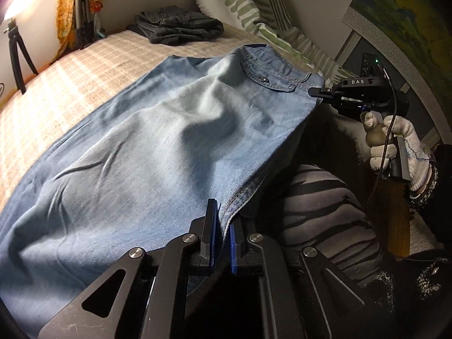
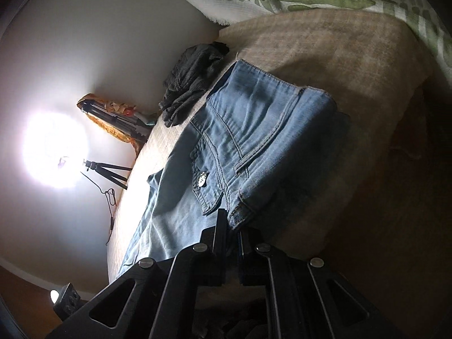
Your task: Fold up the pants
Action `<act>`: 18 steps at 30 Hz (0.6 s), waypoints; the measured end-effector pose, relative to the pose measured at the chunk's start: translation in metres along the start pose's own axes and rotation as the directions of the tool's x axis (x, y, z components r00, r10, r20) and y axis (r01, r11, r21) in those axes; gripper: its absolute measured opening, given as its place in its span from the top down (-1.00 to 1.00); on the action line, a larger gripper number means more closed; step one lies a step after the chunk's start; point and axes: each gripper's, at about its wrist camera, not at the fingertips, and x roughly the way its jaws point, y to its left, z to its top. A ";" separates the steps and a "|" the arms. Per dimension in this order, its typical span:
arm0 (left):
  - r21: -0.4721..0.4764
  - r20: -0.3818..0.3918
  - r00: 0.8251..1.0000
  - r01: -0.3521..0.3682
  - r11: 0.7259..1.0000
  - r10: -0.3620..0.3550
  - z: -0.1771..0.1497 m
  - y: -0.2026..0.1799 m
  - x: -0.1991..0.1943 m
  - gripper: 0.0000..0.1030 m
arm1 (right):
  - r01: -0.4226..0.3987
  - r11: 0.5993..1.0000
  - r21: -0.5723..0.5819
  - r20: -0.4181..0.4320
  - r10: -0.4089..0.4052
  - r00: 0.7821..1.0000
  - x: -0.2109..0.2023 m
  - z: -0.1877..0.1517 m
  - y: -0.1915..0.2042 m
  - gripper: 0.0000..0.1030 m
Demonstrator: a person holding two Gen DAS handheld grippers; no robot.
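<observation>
Light blue jeans (image 1: 158, 147) lie spread over a bed with a beige checked cover (image 1: 84, 67). At the bottom of the left wrist view, my left gripper (image 1: 223, 219) is shut on the near side seam of the jeans. My right gripper (image 1: 316, 93), held by a white-gloved hand (image 1: 401, 141), pinches the waistband corner beside the flap pocket (image 1: 268, 79). In the right wrist view the right gripper (image 2: 233, 226) is shut on that waistband corner of the jeans (image 2: 254, 130), which is lifted slightly off the cover.
A pile of dark folded pants (image 1: 175, 26) sits at the far end of the bed. A green-patterned pillow (image 1: 248, 2) leans on the wall. A lamp on a small tripod (image 2: 107, 169) glares at the bedside. The person's striped trouser leg (image 1: 319, 206) is close beside my left gripper.
</observation>
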 end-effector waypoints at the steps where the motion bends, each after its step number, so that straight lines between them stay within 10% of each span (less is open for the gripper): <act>1: 0.000 -0.005 1.000 0.002 1.000 -0.002 -0.001 0.000 0.002 0.89 | 0.005 1.000 0.005 -0.005 -0.005 1.000 0.002 -0.001 -0.002 0.94; 5: -0.019 -0.048 0.999 0.007 1.000 -0.008 -0.001 0.004 0.015 0.89 | 0.060 0.997 -0.041 -0.027 -0.062 0.998 0.012 -0.006 -0.011 0.77; 7: -0.018 -0.054 0.999 0.002 1.000 -0.003 -0.002 0.004 0.017 0.89 | 0.078 0.996 -0.043 -0.010 -0.078 0.997 0.006 -0.006 -0.018 0.16; 18: -0.051 -0.061 0.998 -0.002 0.999 -0.001 0.000 0.005 0.018 0.86 | 0.031 0.998 0.049 0.171 -0.039 0.984 -0.027 0.030 -0.058 0.08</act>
